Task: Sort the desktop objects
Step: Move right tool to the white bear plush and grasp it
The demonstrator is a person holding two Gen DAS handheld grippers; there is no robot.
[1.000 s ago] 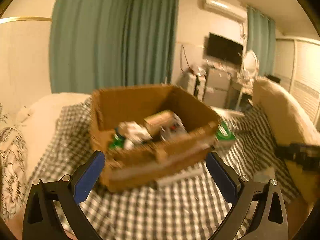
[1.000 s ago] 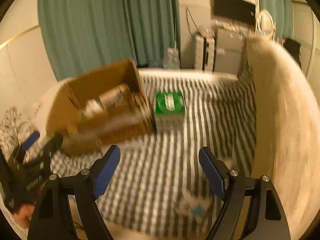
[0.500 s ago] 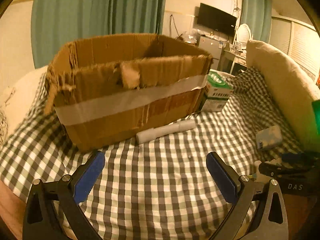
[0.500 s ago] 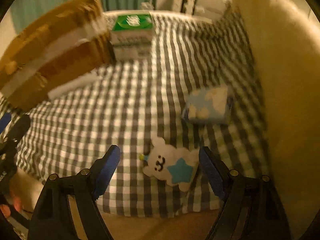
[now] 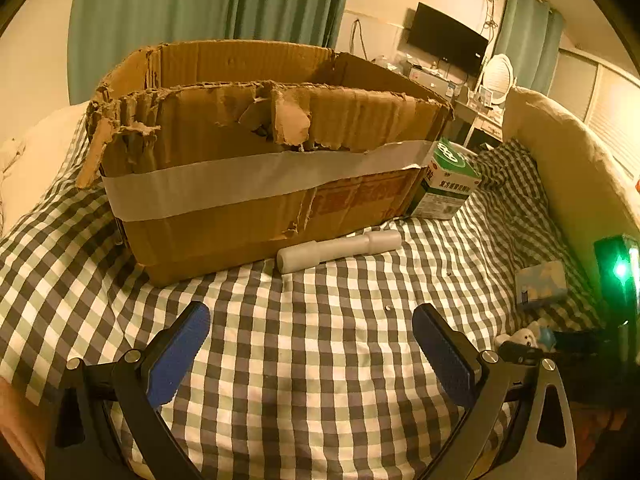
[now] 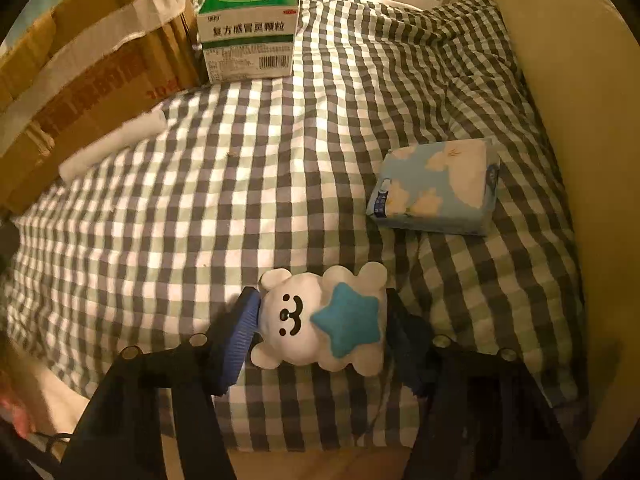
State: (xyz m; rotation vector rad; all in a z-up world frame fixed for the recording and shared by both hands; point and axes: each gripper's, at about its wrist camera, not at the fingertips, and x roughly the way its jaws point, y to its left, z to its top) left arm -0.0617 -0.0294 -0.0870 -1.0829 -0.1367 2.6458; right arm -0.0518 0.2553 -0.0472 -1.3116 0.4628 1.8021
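A white plush toy with a blue star [image 6: 320, 320] lies on the checked bedcover [image 6: 280, 160]. My right gripper [image 6: 322, 300] points down at it. Its jaws are closing, with a blue pad against each side of the toy. My left gripper [image 5: 312, 332] hangs open over bare bedcover, nothing between its fingers. Beyond it a white tube [image 5: 340, 250] lies against the torn cardboard box [image 5: 240, 184]. A green and white medicine box [image 6: 248, 28] stands at the box's right corner. A blue tissue pack [image 6: 436, 188] lies near the cushion.
A long cream cushion [image 6: 580, 120] runs along the right side of the bed. Green curtains [image 5: 200, 4], a television and cluttered shelves stand at the back of the room. The bed's near edge is just below both grippers.
Both grippers have sunk toward the bed. The right one tilted down, came over the plush toy and narrowed its jaws around it. The left one stays open.
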